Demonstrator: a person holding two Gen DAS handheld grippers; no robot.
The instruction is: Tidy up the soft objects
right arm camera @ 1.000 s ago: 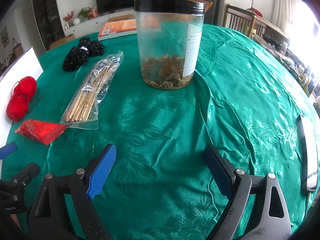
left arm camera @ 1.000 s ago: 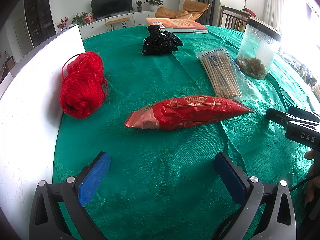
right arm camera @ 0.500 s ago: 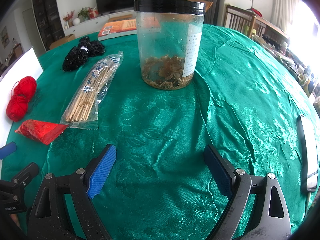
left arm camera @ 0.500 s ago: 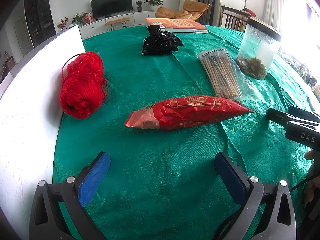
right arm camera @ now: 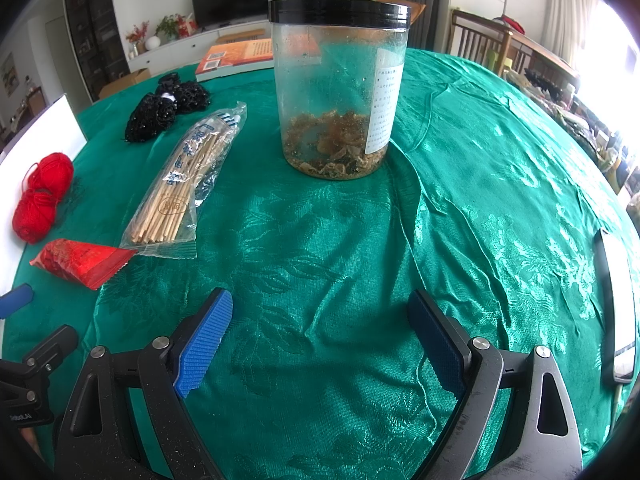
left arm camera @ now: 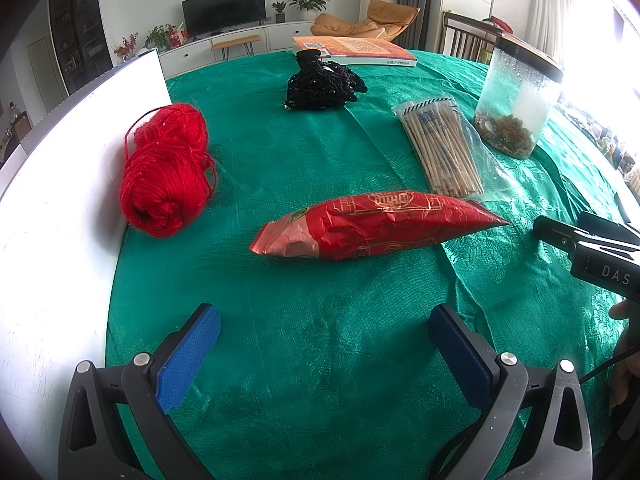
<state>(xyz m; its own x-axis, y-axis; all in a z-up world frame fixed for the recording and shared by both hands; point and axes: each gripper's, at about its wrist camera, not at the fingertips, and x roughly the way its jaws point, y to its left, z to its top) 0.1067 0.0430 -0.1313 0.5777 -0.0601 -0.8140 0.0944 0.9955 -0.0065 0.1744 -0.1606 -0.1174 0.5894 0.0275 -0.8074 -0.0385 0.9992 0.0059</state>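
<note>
Looking at both tools, left tool (left arm camera: 324, 336) and right tool (right arm camera: 320, 324), we've got jaws wide apart, holding nothing. Red yarn (left arm camera: 166, 176) sits left of frame; loose strands could snag when we pinch it.

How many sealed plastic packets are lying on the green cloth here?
2. The red foil packet lies nearest the left tool, and the clear packet of wooden sticks sits just beyond it, beside the jar. None seems hidden.
</note>
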